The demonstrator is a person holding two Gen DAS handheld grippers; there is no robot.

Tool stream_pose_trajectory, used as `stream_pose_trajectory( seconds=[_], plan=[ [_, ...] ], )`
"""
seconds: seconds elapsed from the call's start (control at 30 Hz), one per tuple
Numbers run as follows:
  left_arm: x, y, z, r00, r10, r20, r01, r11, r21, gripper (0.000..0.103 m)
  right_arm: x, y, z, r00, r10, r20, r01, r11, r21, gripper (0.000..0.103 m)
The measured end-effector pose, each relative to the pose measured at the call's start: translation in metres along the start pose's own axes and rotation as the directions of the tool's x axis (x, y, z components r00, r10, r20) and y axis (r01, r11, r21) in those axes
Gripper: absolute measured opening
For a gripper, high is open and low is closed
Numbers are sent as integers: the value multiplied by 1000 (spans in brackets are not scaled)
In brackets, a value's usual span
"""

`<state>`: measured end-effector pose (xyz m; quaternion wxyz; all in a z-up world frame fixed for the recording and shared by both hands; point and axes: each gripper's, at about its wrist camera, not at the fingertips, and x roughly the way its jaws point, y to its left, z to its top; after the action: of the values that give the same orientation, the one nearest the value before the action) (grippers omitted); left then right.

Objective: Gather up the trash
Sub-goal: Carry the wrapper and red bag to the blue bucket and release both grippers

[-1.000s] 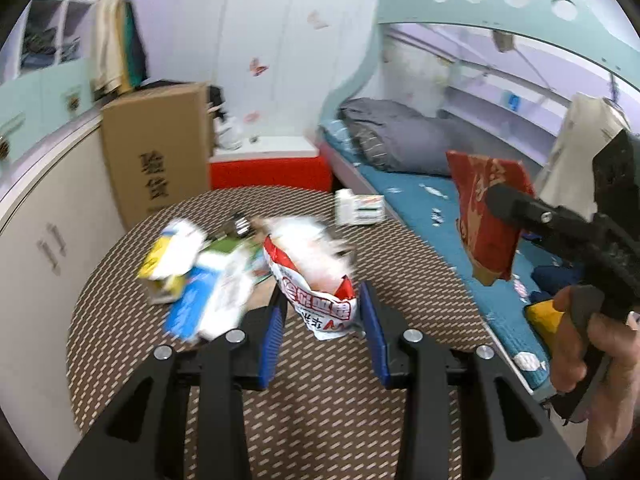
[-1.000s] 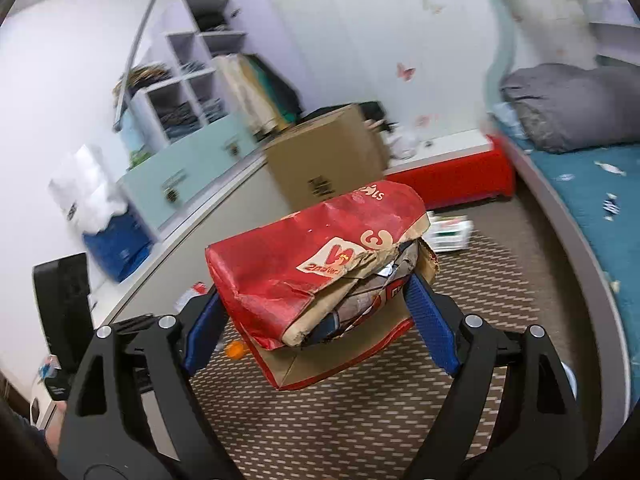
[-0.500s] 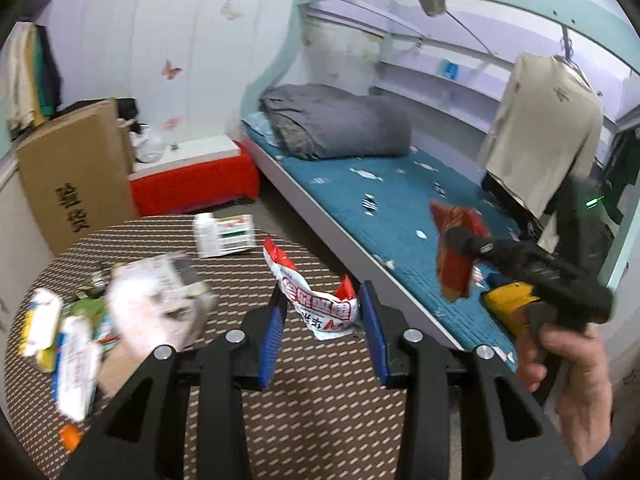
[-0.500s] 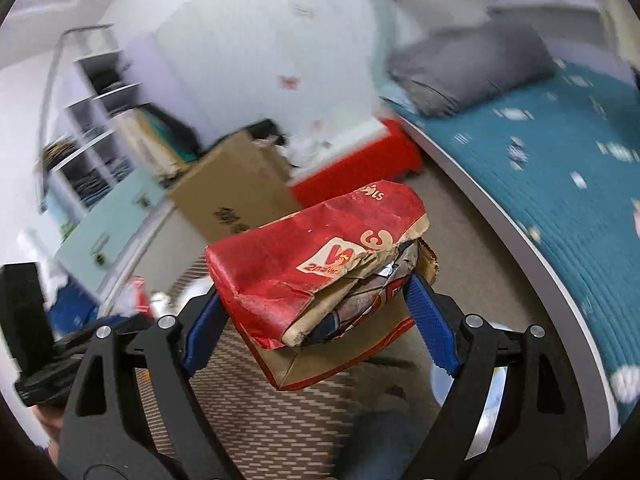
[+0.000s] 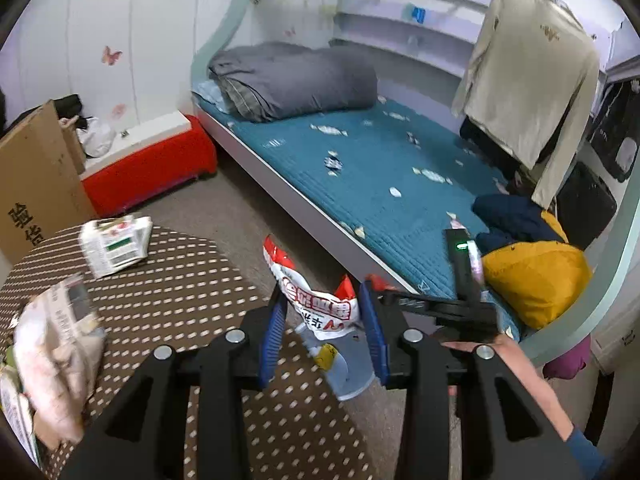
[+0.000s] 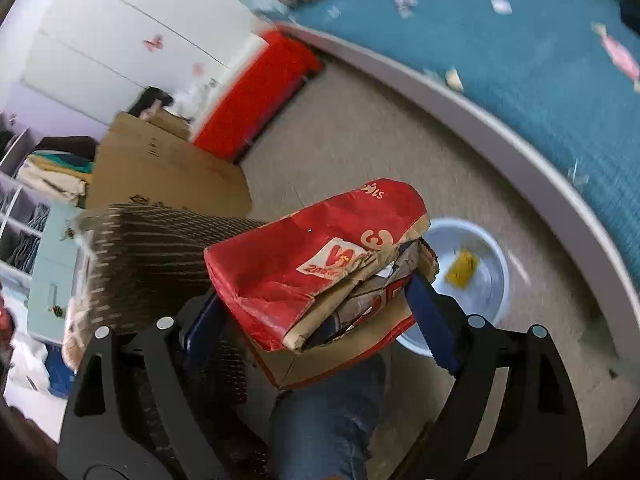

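Observation:
My left gripper [image 5: 323, 320] is shut on a red and white snack wrapper [image 5: 316, 300] and holds it past the round table's edge [image 5: 224, 252], above the floor. My right gripper [image 6: 320, 312] is shut on a crumpled red paper bag [image 6: 316, 256] and holds it in the air beside a pale blue basin [image 6: 480, 276] on the floor. A yellow scrap [image 6: 462, 268] lies in the basin. The basin [image 5: 348, 376] also shows under the left gripper. The right gripper's body [image 5: 460, 308] shows in the left wrist view.
More trash lies on the dotted table: a white carton [image 5: 116, 244] and crumpled paper packs [image 5: 56, 356]. A bed with a blue cover [image 5: 380, 176] runs on the right. A red box [image 5: 148, 176] and a cardboard box [image 5: 36, 184] stand behind the table. My knee in jeans [image 6: 328, 420] is below the right gripper.
Both grippers swung right, away from the table's middle, carrying their trash. The right gripper tilted down, and the basin on the floor came into view.

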<state>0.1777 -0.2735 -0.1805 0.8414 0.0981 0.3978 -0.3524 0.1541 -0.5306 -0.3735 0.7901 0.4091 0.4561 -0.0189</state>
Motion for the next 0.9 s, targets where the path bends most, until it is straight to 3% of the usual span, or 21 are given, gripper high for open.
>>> stream_pose_trajectory(
  seconds=[0.1,0.3,0.57,0.63,0.67,0.7,0.9],
  plan=[
    [20,-12,5,999,-15,-29,16,999,28,37,22,-23,5,999,-14,-45,17,997,81,95],
    [60,-32,11,994,-40,-100,48,996,75,37,11,-38,6,1000,0,3,0,992,122,97],
    [110,-51,20,978,-54,-202,77,991,106,39,-58,-43,8,984,28,173,-55,987,151,97],
    [120,-53,22,972,-51,-228,78,991,109,54,-71,-41,8,979,30,202,-60,988,145,97],
    [123,-54,24,973,-43,-229,69,992,109,76,-79,-40,7,976,34,217,-65,988,141,97],
    [125,-54,25,975,-28,-221,54,992,113,85,-86,-38,5,973,36,230,-69,988,136,97],
    [115,-44,28,979,-17,-202,32,997,69,90,-120,-29,-5,955,32,294,-69,991,114,97]
  ],
)
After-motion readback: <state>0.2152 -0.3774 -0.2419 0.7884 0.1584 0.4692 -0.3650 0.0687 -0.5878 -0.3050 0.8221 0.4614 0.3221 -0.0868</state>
